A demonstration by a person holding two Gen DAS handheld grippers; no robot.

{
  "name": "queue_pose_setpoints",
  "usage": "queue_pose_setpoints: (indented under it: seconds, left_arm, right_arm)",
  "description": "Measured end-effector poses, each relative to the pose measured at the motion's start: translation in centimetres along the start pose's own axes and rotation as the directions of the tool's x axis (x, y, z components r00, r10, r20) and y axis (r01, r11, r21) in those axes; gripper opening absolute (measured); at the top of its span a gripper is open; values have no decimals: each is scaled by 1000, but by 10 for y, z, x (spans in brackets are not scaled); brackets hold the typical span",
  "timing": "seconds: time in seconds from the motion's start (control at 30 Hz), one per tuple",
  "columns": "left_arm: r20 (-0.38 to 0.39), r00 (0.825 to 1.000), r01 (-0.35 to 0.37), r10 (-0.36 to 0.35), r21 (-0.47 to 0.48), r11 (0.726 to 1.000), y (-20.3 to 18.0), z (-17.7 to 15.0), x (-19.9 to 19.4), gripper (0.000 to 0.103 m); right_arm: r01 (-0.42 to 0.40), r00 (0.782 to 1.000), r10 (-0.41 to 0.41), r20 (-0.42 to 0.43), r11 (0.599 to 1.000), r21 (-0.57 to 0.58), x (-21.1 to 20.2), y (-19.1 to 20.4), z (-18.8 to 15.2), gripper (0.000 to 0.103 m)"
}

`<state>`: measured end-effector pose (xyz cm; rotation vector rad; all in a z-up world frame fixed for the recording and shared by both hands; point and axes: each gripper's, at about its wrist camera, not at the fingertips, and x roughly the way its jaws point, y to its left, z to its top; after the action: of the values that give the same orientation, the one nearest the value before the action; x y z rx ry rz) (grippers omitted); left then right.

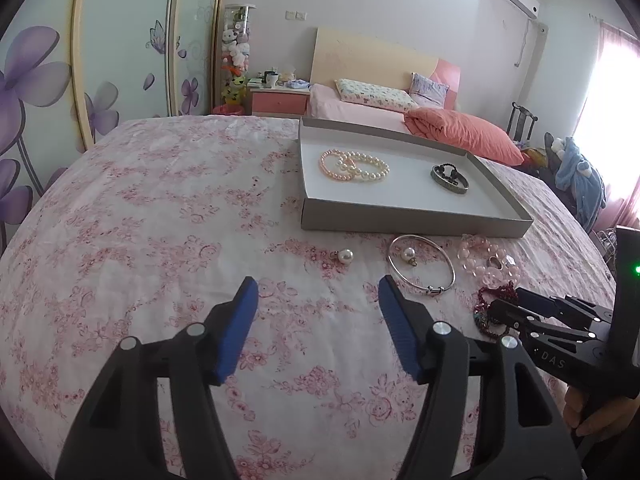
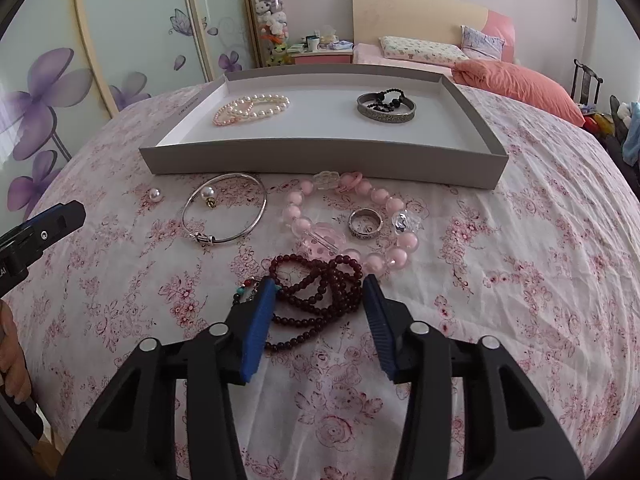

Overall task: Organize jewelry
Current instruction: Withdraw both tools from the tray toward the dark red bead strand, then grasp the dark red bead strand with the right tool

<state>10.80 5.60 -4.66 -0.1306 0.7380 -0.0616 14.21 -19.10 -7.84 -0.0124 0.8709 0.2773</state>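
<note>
On the flowered cloth lies a heap of dark red beads [image 2: 320, 284], the necklace [image 1: 486, 296]. My right gripper [image 2: 318, 280] straddles it, blue pads close to either side; the beads still rest flat, so it is open. It also shows low right in the left wrist view [image 1: 516, 300]. My left gripper [image 1: 318, 280] is open over bare cloth, short of a loose pearl [image 1: 345, 256]. A silver bangle [image 2: 204, 238] with a pearl charm [image 2: 208, 193] inside, a pink bead bracelet [image 2: 378, 196] and a silver ring [image 2: 353, 223] lie before the grey tray [image 2: 320, 160].
The tray [image 1: 400, 220] holds two pearl bracelets [image 2: 252, 108] at its left and a metal bangle with black beads [image 2: 386, 110] at its right. A left finger [image 2: 60, 216] shows at the right wrist view's left edge. A bed and wardrobe stand behind.
</note>
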Motion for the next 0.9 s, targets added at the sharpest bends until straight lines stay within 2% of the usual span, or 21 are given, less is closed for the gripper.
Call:
queue_pose_setpoints:
  seconds: [0.13, 0.23, 0.47, 0.67, 0.73, 0.9]
  left_arm:
    - [-5, 1000, -4, 4, 8, 1000, -2, 2, 1, 62]
    - [-10, 1000, -6, 6, 11, 1000, -3, 3, 3, 62]
    - [-38, 999, -14, 15, 31, 999, -7, 7, 9, 65]
    - [-71, 997, -24, 29, 65, 998, -14, 11, 22, 65]
    - [-76, 996, -31, 37, 78, 996, -16, 12, 27, 65]
    - [-100, 993, -52, 62, 103, 993, -21, 16, 45, 65]
  right_arm:
    - [-35, 999, 35, -4, 999, 2, -2, 0, -3, 22]
    - [-42, 999, 42, -10, 999, 3, -3, -1, -6, 14]
    - [-52, 999, 52, -6, 998, 19, -12, -11, -14, 12]
    - [36, 999, -37, 4, 995, 94, -18, -43, -15, 12]
    - [86, 996, -87, 1, 988, 130, -18, -59, -12, 12]
    - [153, 988, -153, -17, 973, 172, -11, -84, 1, 12]
